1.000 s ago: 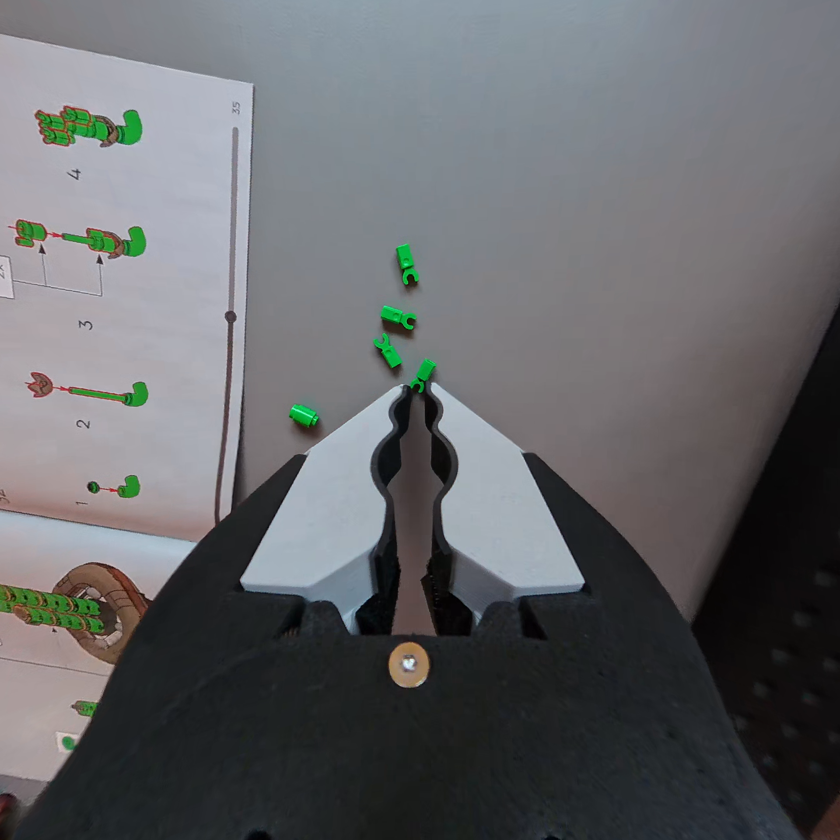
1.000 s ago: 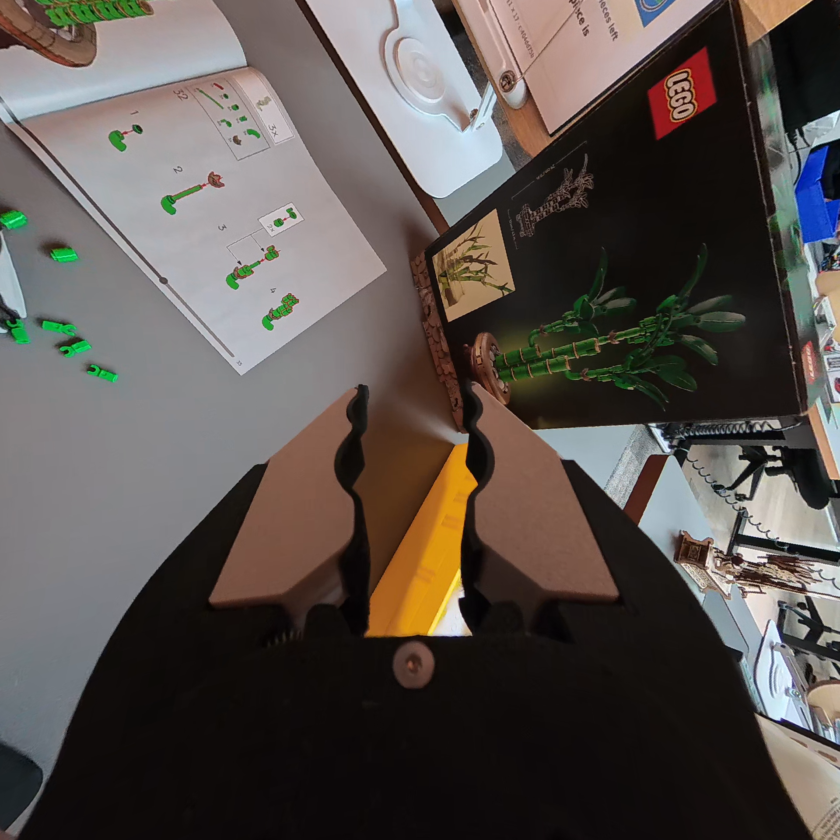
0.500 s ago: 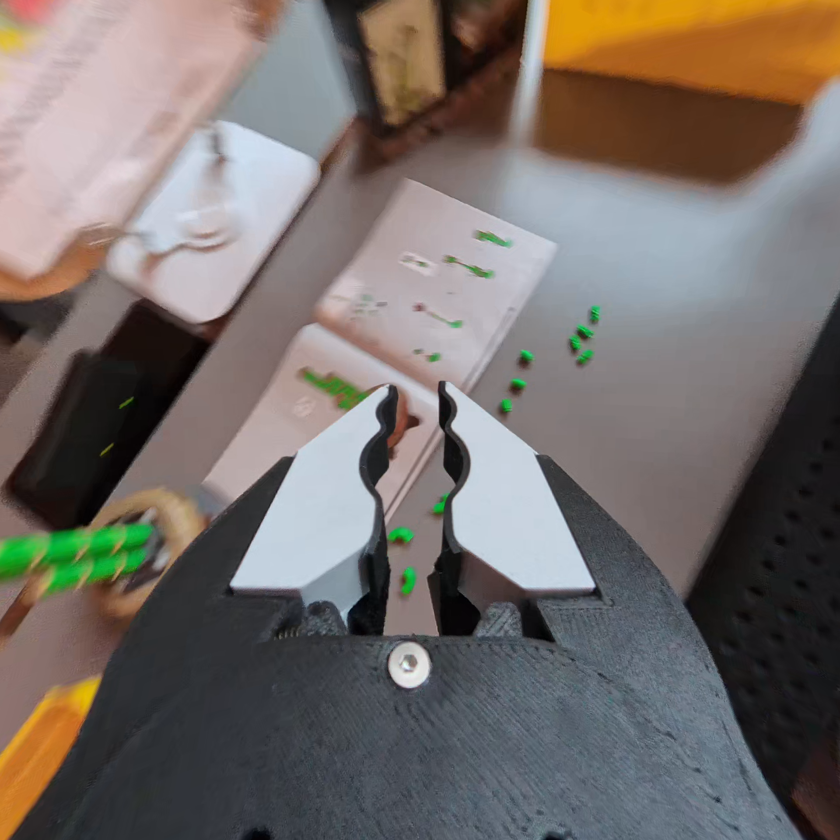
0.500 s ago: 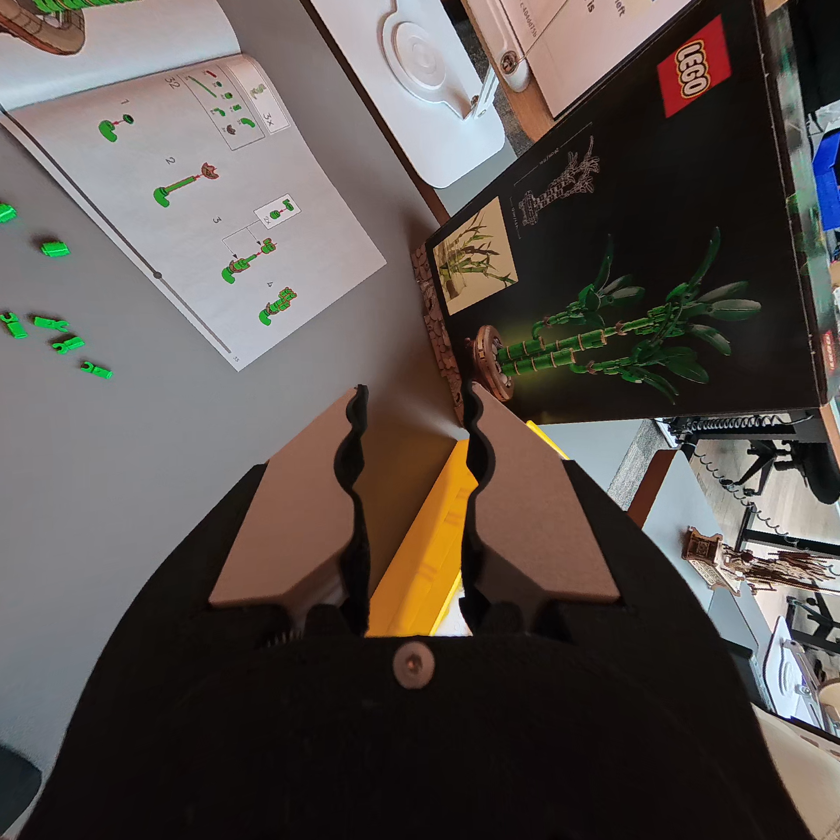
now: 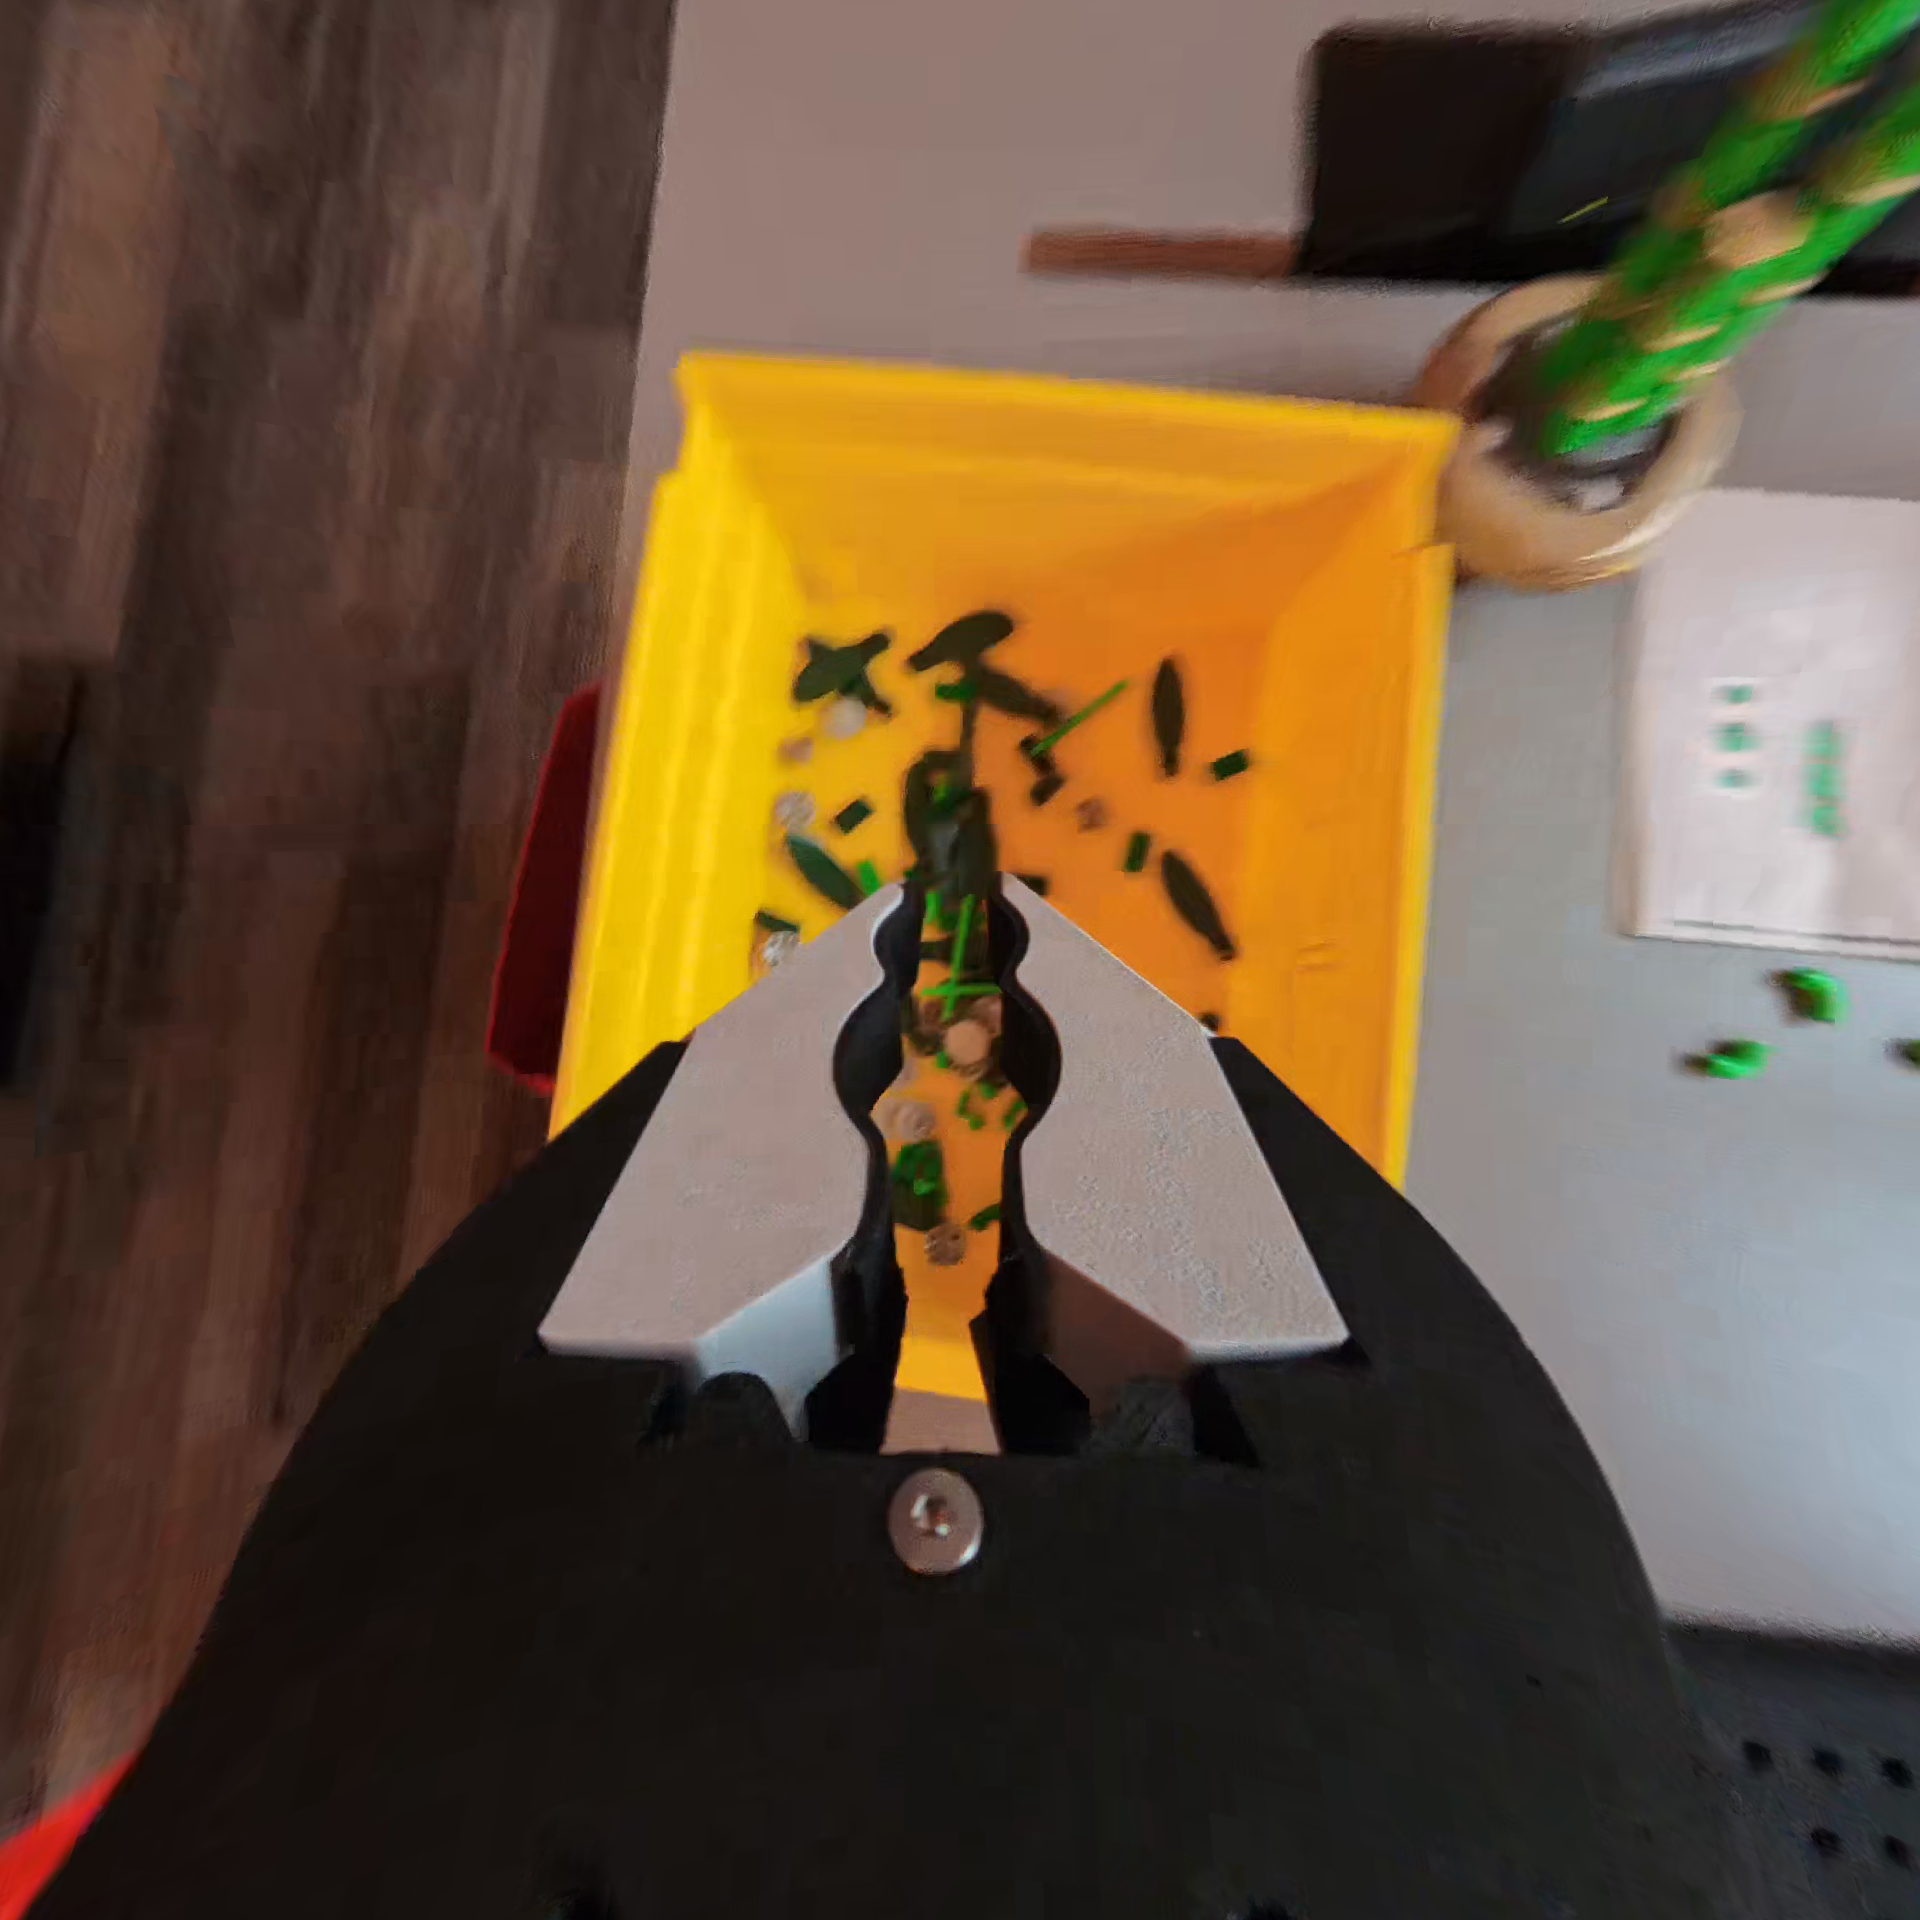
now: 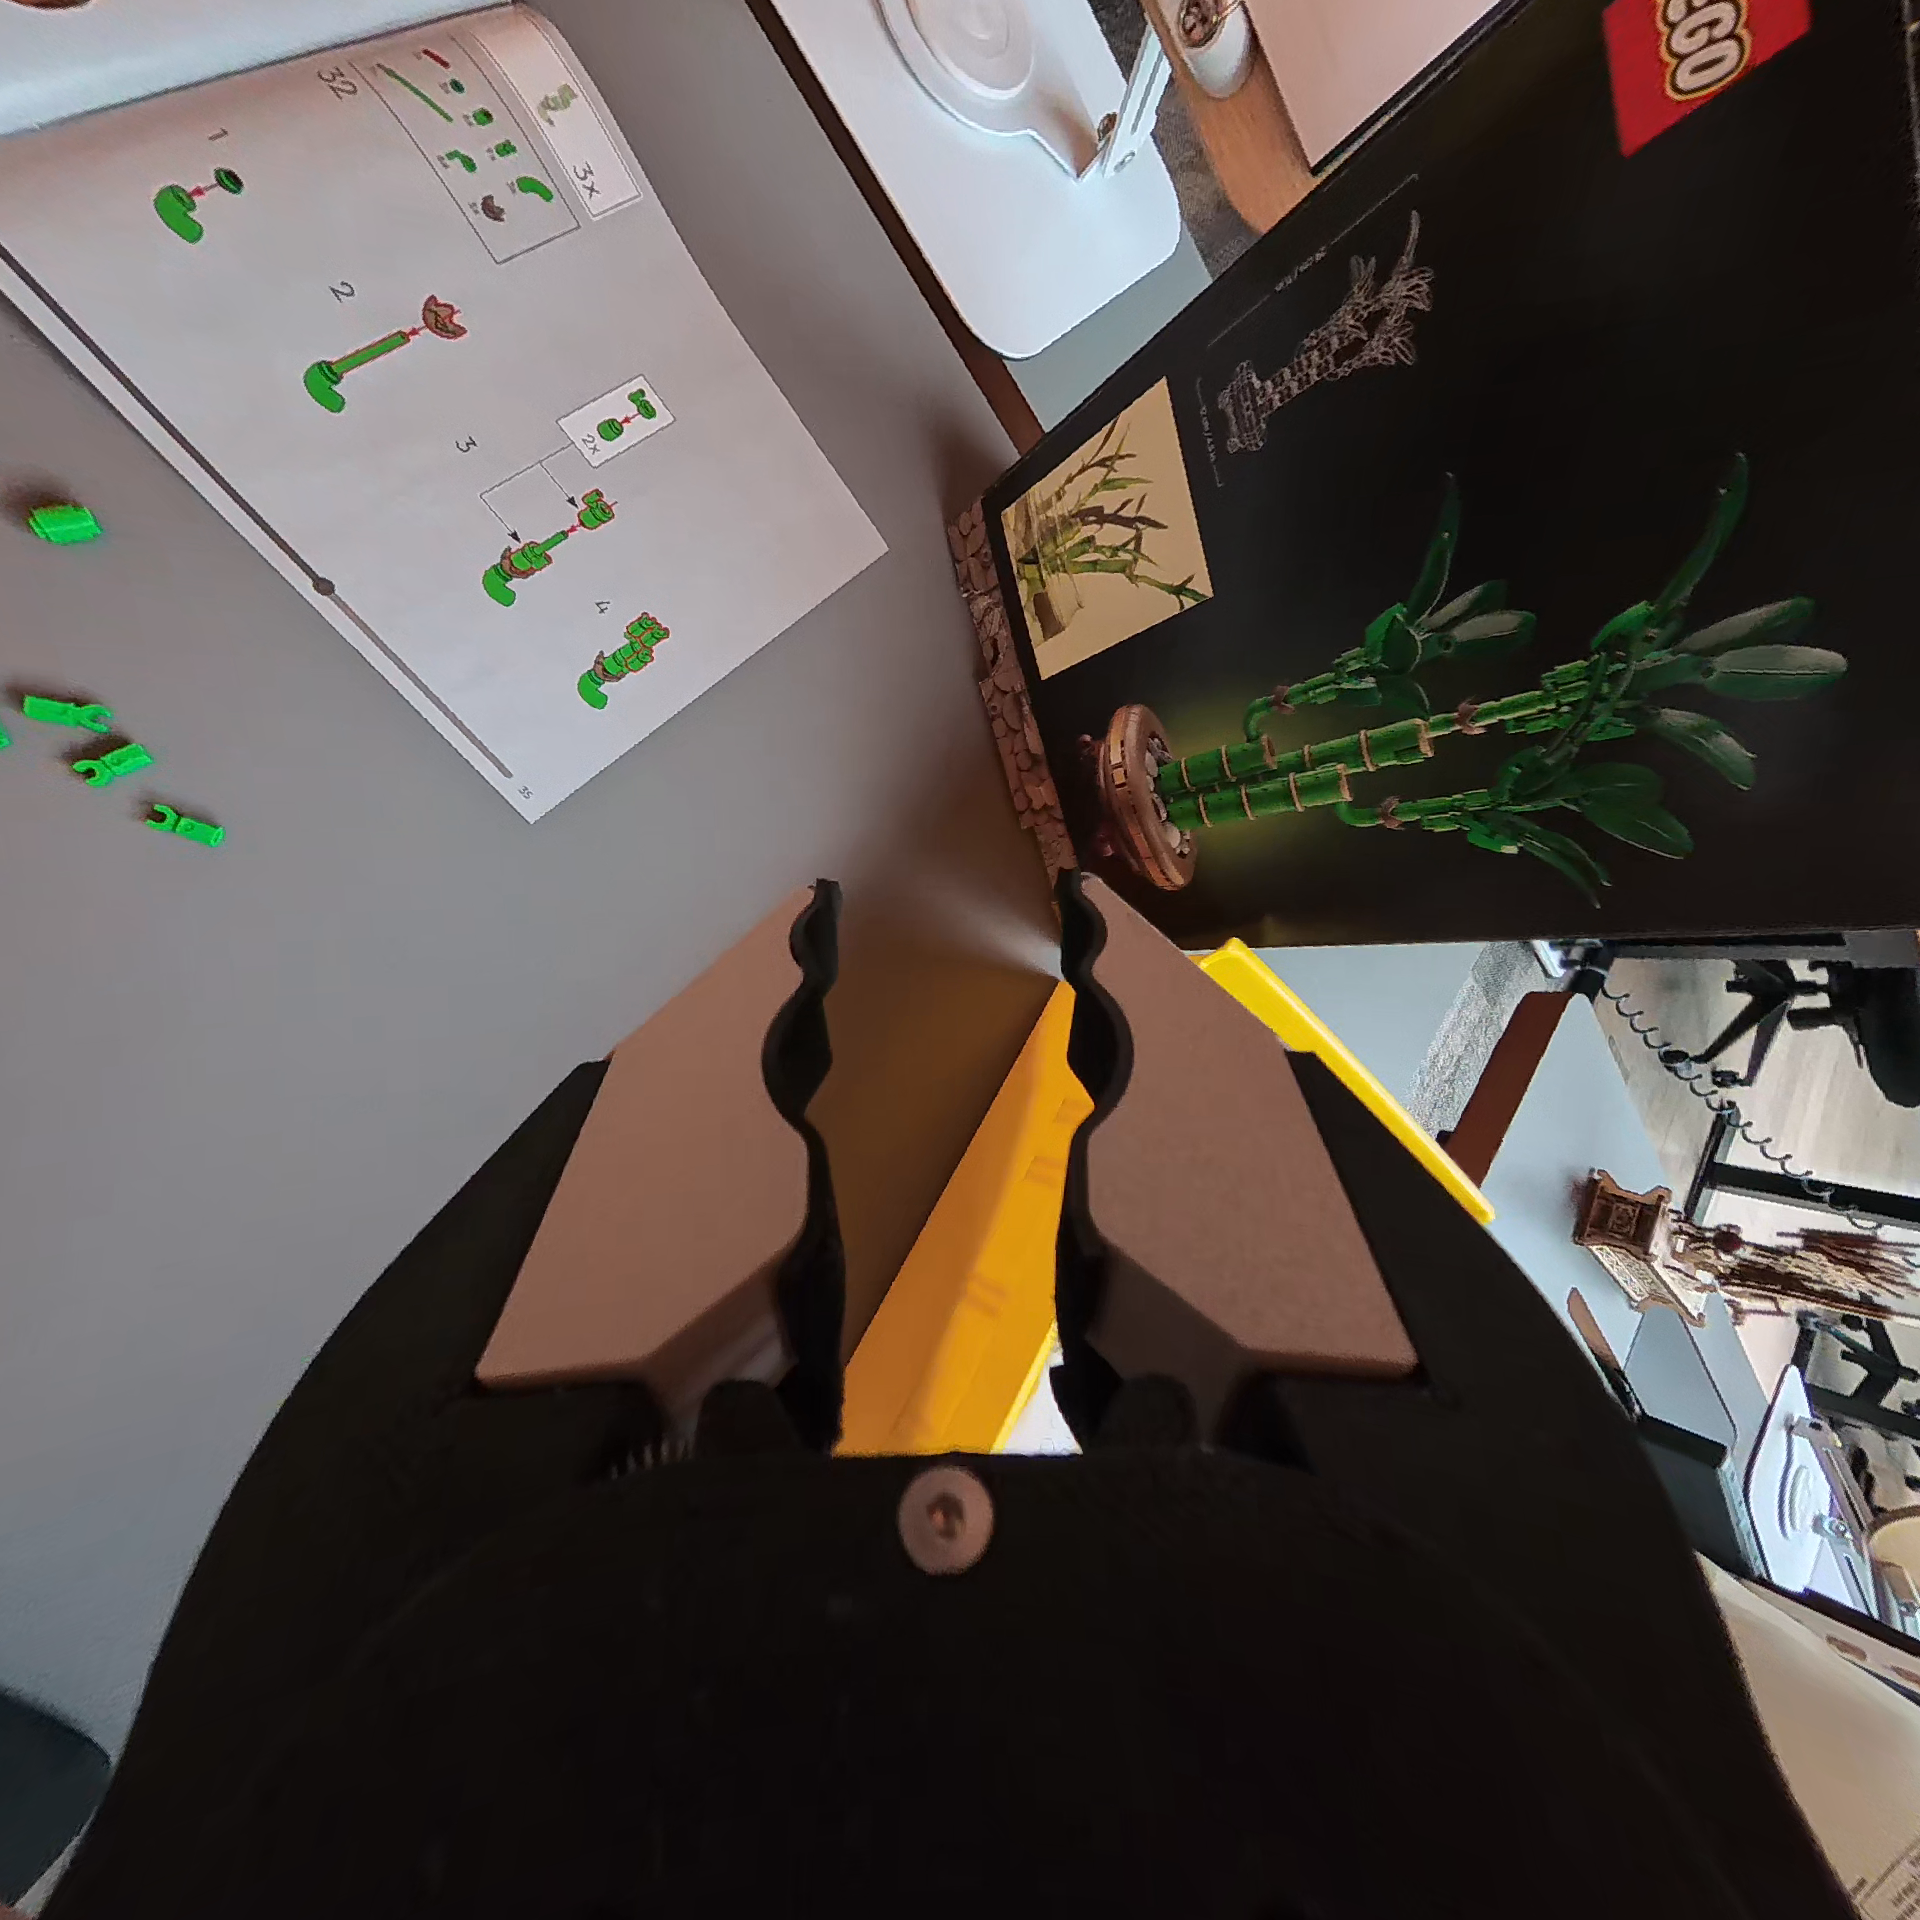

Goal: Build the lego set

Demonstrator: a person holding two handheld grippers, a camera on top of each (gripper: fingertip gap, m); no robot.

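Observation:
My left gripper [image 5: 958,896] hangs over a yellow bin [image 5: 1039,468], its jaws a narrow gap apart and empty. The bin holds several loose dark green leaf pieces [image 5: 977,665], thin green rods and small round tan pieces. The view is motion-blurred. The built bamboo stalks in their round tan base [image 5: 1590,468] stand beside the bin's far right corner. My right gripper [image 6: 948,891] is open and empty above the grey table, over another yellow bin's wall [image 6: 987,1247]. Small green clip pieces [image 6: 114,761] and a green round brick [image 6: 64,523] lie on the table at the left.
The open instruction booklet [image 6: 416,364] lies flat on the table; it also shows in the left wrist view [image 5: 1766,727]. The black set box [image 6: 1507,520] stands beyond my right gripper. A white stand [image 6: 1018,156] sits at the back. The table edge and wood floor [image 5: 312,623] lie left of the bin.
My left gripper has left the green clips, opened a little and swung across the table to above the yellow bin. My right gripper has hardly moved.

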